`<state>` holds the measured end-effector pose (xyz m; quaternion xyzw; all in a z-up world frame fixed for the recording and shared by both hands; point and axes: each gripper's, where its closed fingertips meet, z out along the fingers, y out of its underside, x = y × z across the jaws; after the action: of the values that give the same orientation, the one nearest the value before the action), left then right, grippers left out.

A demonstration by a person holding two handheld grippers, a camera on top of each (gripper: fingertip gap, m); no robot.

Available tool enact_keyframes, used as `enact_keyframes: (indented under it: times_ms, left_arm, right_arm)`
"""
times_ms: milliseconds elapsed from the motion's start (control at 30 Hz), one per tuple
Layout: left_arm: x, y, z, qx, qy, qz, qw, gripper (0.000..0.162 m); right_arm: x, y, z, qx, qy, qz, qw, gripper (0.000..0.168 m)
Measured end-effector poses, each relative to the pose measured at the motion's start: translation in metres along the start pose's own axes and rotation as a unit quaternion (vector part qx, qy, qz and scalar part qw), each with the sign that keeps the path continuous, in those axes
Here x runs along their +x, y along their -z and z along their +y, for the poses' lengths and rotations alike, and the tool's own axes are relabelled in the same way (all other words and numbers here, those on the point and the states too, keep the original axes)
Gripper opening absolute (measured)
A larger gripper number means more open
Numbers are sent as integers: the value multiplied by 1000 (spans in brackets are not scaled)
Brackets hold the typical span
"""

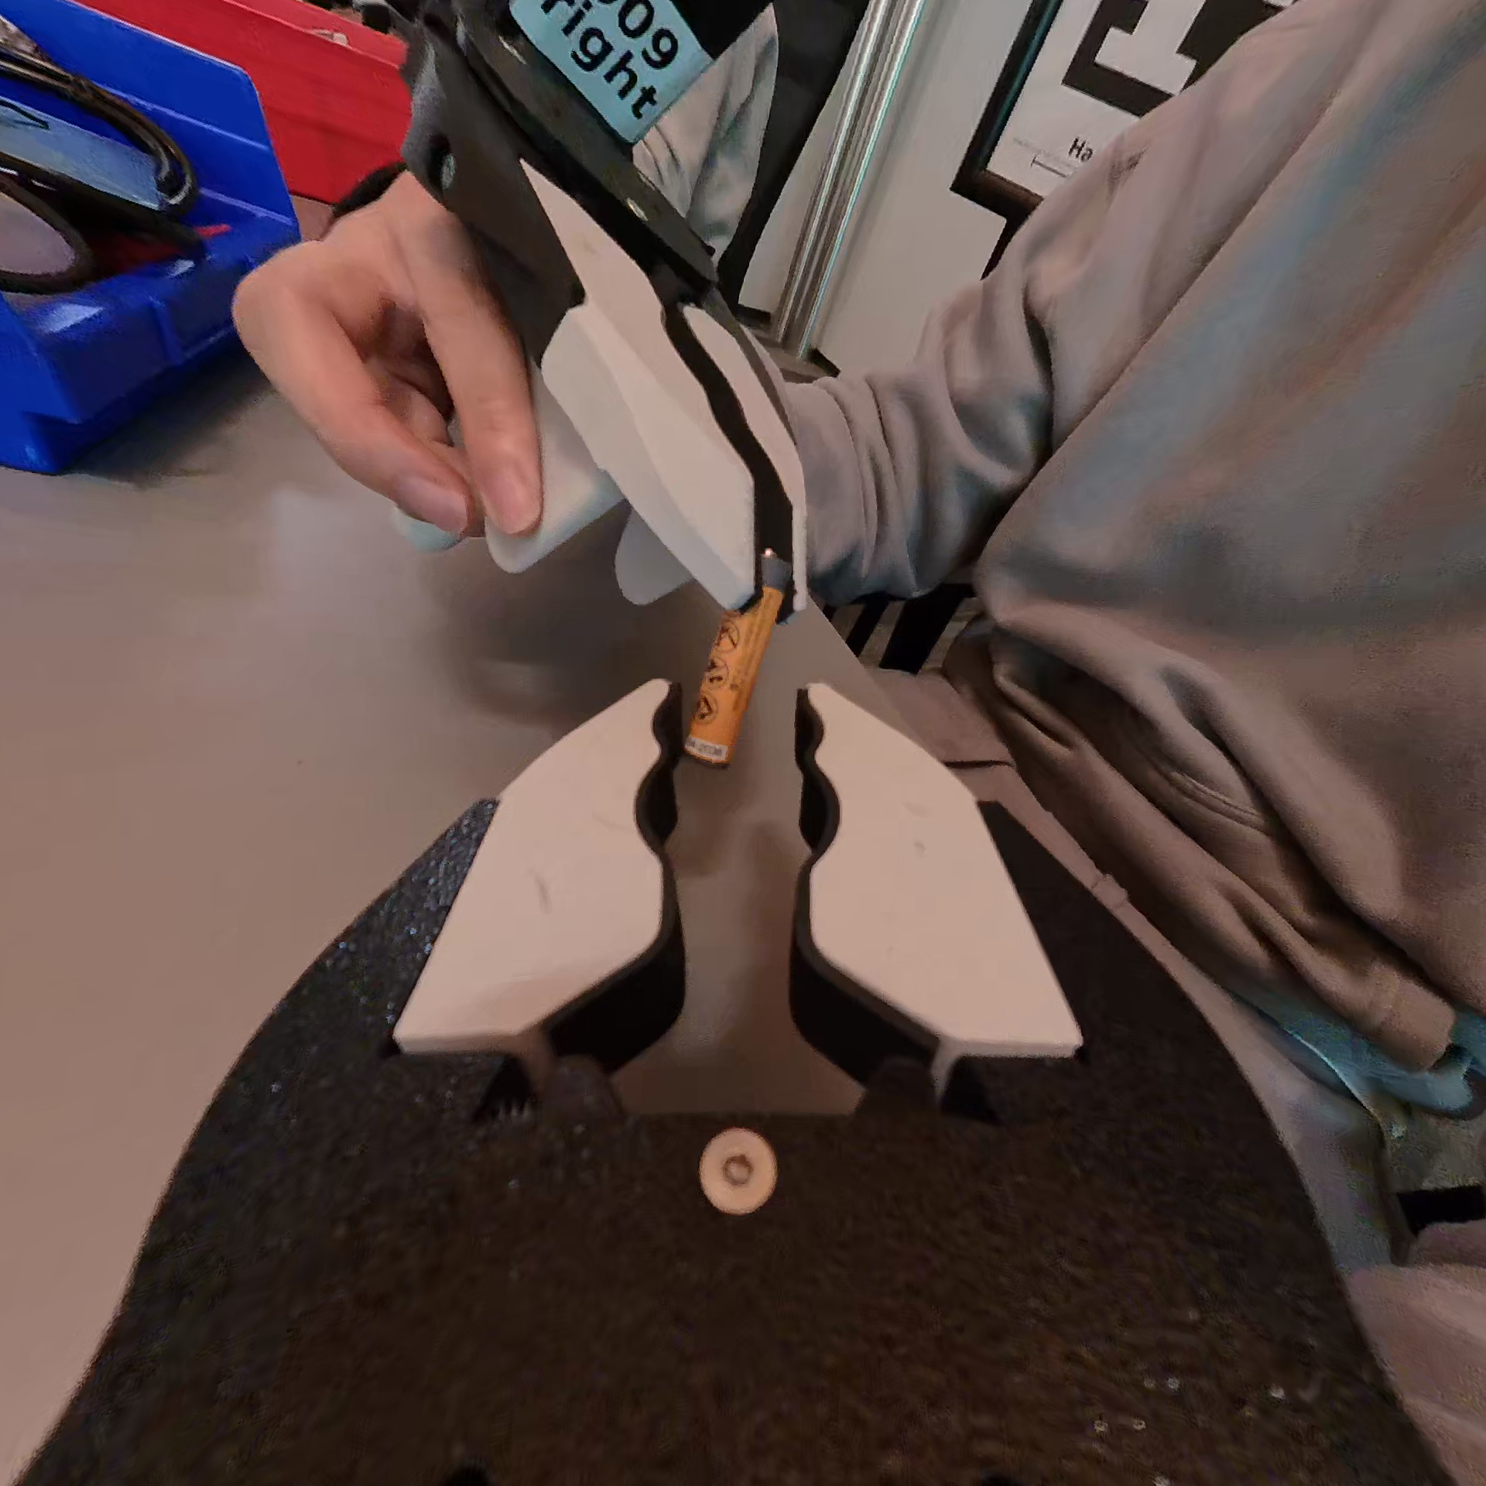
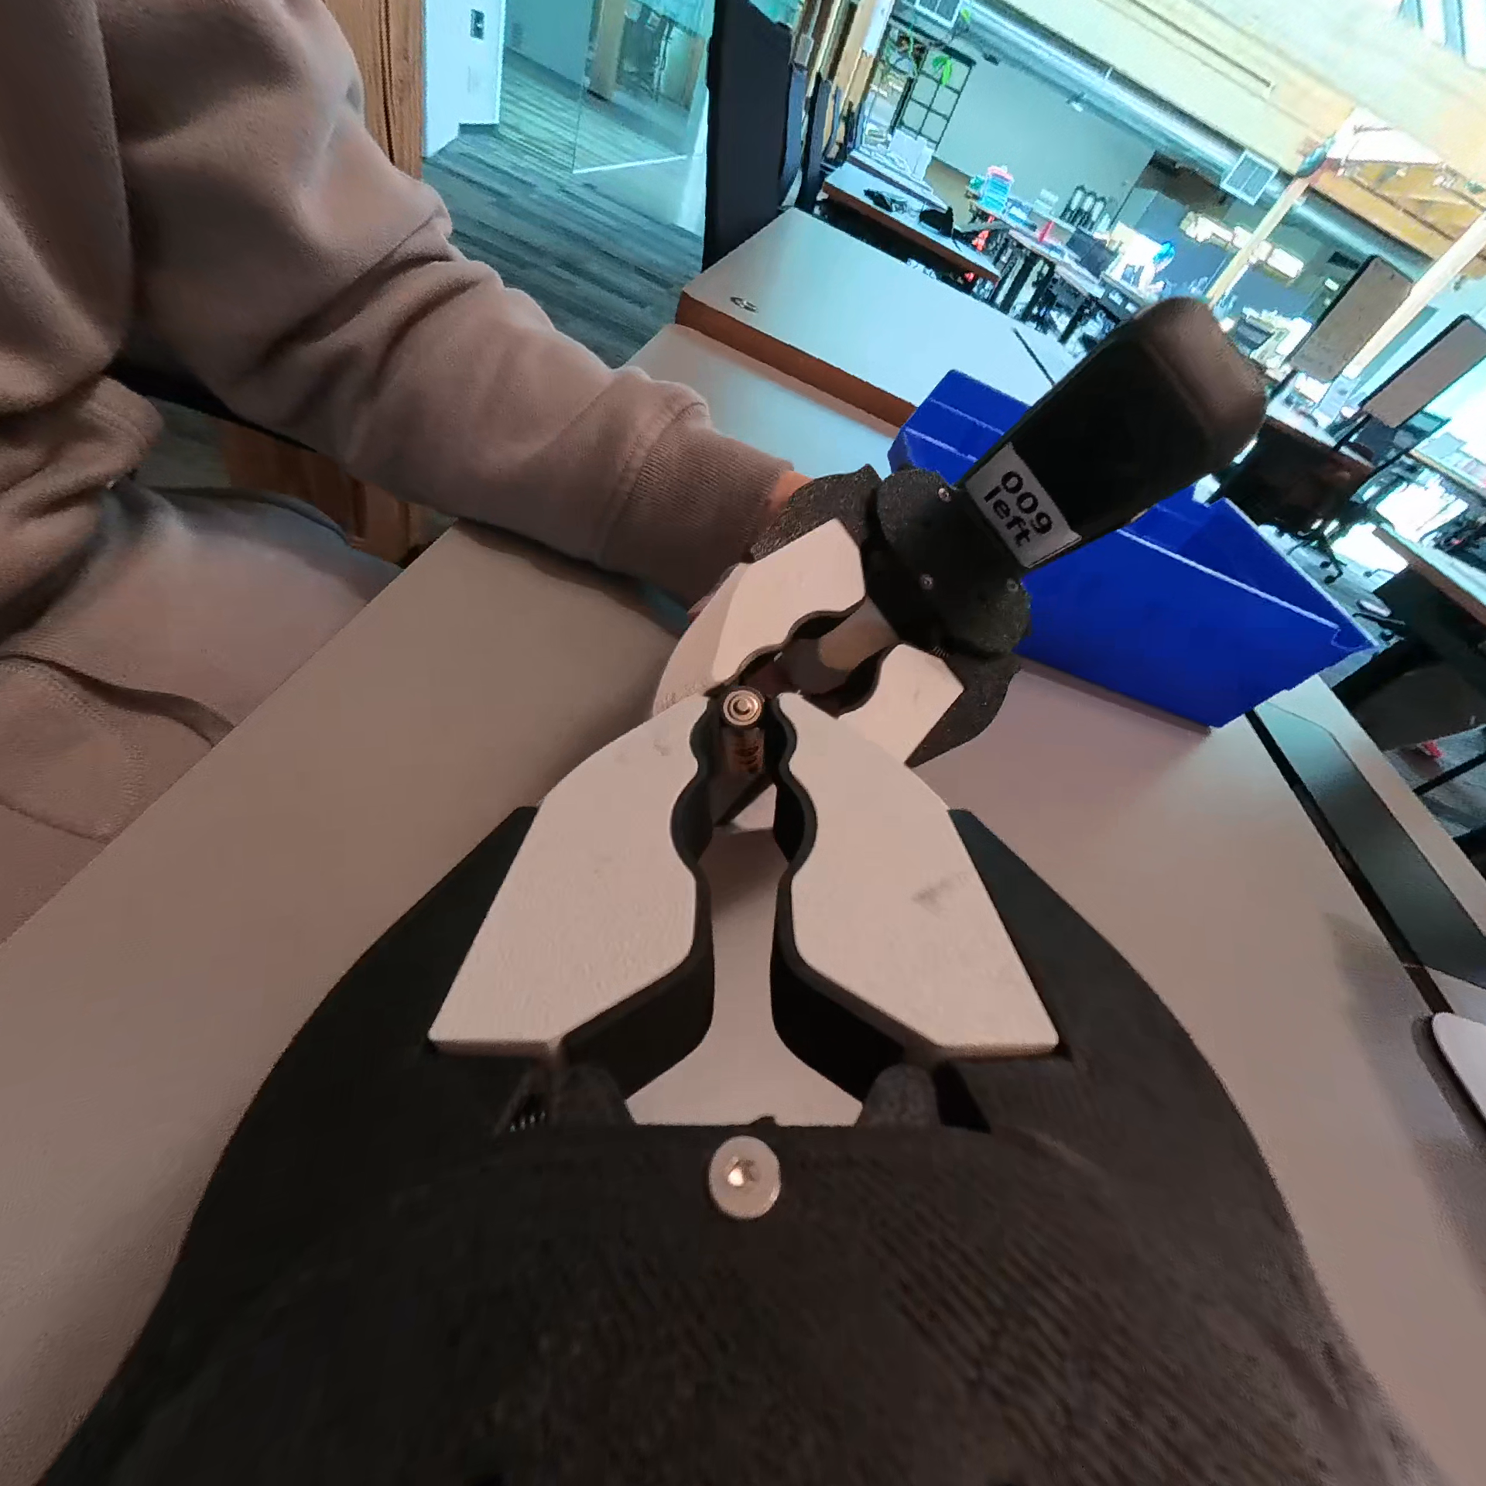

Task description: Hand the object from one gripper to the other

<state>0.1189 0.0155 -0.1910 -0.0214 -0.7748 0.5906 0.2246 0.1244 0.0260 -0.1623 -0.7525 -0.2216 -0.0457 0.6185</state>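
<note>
Battery hangs pinched in my right claw; my left claw gapes wide around it, not yet gripping.

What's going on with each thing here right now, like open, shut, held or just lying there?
Right gripper: shut on the battery's top end.
Left gripper: open, fingers either side of the battery's lower end, not clamping.
Battery: orange, hanging roughly upright above the table, held only by the right gripper.
Blue bin: resting on the table, open-topped.
Table: grey, bearing the bin.
</note>
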Motion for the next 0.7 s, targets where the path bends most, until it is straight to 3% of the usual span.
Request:
enact_keyframes:
  times_ms: [67,167,267,333,400,467,533,600,700]
  left_arm:
    - [-6,3,-3,12,4,-16,1000,29]
    - [-14,5,-3,9,-16,-48,999,13]
    - [-19,5,1,-14,-55,-77,995,12]
    - [-30,7,0,-24,-89,-124,988,10]
    - [-43,13,-9,-9,-120,-182,976,10]
    - [-58,25,-29,33,-181,-273,944,10]
    - [-71,46,-53,85,-248,-393,881,10]
    - [-74,59,-64,93,-298,-468,827,10]
    - [-71,59,-70,56,-367,-513,774,10]
  right_arm:
    - [2,1,4,-9,-14,2,1000,10]
    - [6,1,9,-23,-36,7,999,10]
    - [7,1,16,-39,-48,9,998,10]
    - [22,3,22,-49,-73,59,994,12]
    - [48,9,23,-27,-134,136,981,39]
    - [69,16,21,18,-227,183,956,63]
    - [84,23,16,88,-337,197,916,79]
    - [86,24,7,161,-423,153,878,76]
    - [84,24,-3,215,-485,100,842,70]
